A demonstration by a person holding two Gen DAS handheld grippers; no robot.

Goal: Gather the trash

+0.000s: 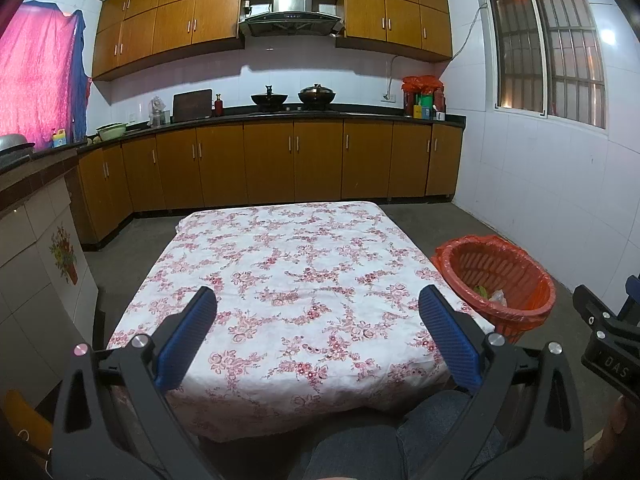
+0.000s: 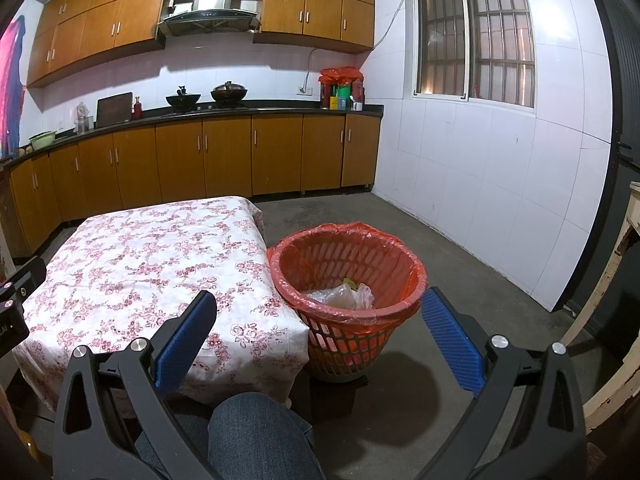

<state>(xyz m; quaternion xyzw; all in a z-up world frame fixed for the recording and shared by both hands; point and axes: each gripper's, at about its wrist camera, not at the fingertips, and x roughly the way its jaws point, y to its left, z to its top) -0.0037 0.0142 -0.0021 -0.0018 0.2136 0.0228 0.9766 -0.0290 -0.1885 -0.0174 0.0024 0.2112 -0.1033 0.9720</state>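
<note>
With both tongs (image 1: 316, 312) (image 2: 318, 312) spread empty, tabletop (image 1: 304, 264) bare, and trash in the basket (image 2: 348, 276), I judge collection finished.

At the centre of the left wrist view, the desk's white cloth (image 1: 304, 280) carries a pink and dark red flower print. To its right stands the orange-red slatted plastic basket (image 1: 520, 280), lined with a thin orange-red bag, holding clear crumpled plastic film (image 2: 344, 296) and a yellow-green scrap (image 2: 350, 281). The left tongs (image 1: 316, 332) and the right tongs (image 2: 320, 336) are black with ribbed blue pads. The wooden cupboards (image 1: 280, 160) across the middle are honey brown under a black counter. A pink cloth edged in blue (image 1: 36, 72) hangs at upper left. The wall tiles (image 1: 540, 180) are white.
</note>
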